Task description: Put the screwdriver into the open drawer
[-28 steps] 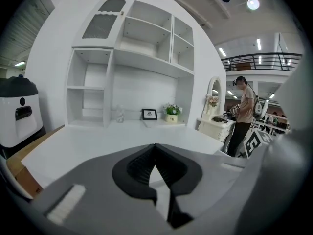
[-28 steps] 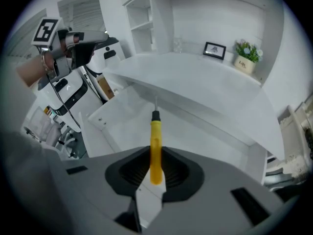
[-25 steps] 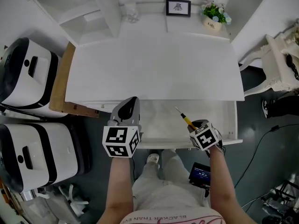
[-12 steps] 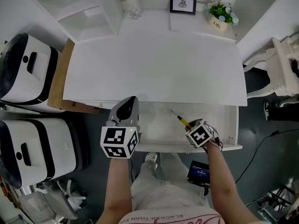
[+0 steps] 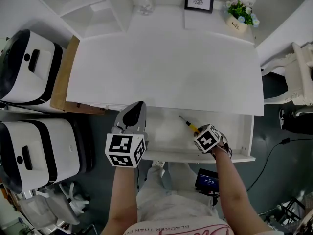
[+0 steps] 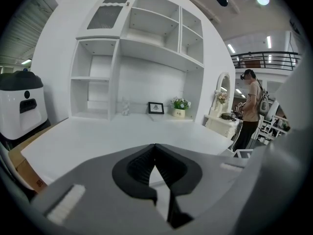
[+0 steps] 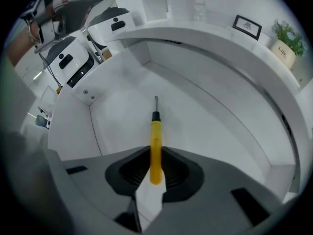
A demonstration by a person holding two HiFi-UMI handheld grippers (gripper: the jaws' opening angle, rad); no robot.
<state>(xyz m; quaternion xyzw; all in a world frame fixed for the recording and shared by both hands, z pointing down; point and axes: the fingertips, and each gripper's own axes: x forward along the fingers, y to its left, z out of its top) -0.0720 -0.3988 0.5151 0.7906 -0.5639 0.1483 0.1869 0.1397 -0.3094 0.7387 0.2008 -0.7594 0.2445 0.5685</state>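
Seen from above, a white table (image 5: 161, 72) has its wide, shallow drawer (image 5: 247, 131) pulled open toward a person who holds a claw in each hand. The right claw (image 5: 199, 131) points steeply down over the middle of the drawer. It grips a screwdriver (image 5: 189, 124) by its yellow handle, and the pads press on both sides. The metal shaft points into the drawer, toward its far left. Whether the tip touches the drawer floor cannot be told. The left claw (image 5: 135, 109) hangs at the drawer's left end by the table's near edge, its jaws together with nothing between them. A picture frame (image 5: 199, 0) and a potted plant (image 5: 239, 14) stand at the far edge.
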